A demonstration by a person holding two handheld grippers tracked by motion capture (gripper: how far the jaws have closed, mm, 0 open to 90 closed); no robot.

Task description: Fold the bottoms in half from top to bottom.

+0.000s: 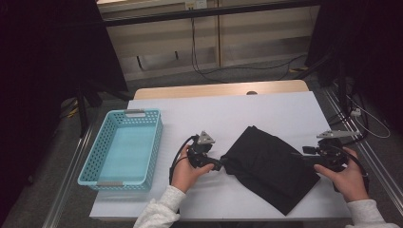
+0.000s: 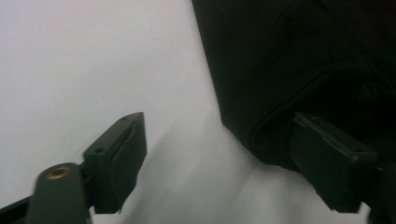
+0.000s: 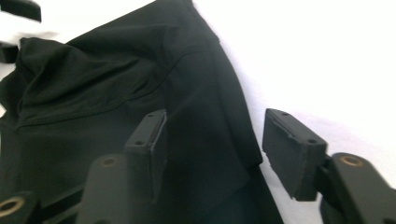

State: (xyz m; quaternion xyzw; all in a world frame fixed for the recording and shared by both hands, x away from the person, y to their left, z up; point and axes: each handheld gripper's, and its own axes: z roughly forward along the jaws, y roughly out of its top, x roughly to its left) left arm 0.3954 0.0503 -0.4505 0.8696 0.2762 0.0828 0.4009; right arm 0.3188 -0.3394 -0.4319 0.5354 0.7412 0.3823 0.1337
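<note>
Looking down, I see the folded black cloth garment [image 1: 271,166] lying on the white table [image 1: 228,114] between both grippers. My left gripper [image 1: 219,165] straddles its corner, jaws apart — nothing pinched. My right gripper [image 1: 306,156] stands half open over the opposite edge, gripping nothing.

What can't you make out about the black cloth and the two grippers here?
- Black cloth: garment type unclear in the high view, dark and folded.
- Left gripper: jaws open; whether a pad touches the cloth is lost in darkness in its own view.
- Right gripper: jaws open over the cloth's edge; contact unclear.
</note>
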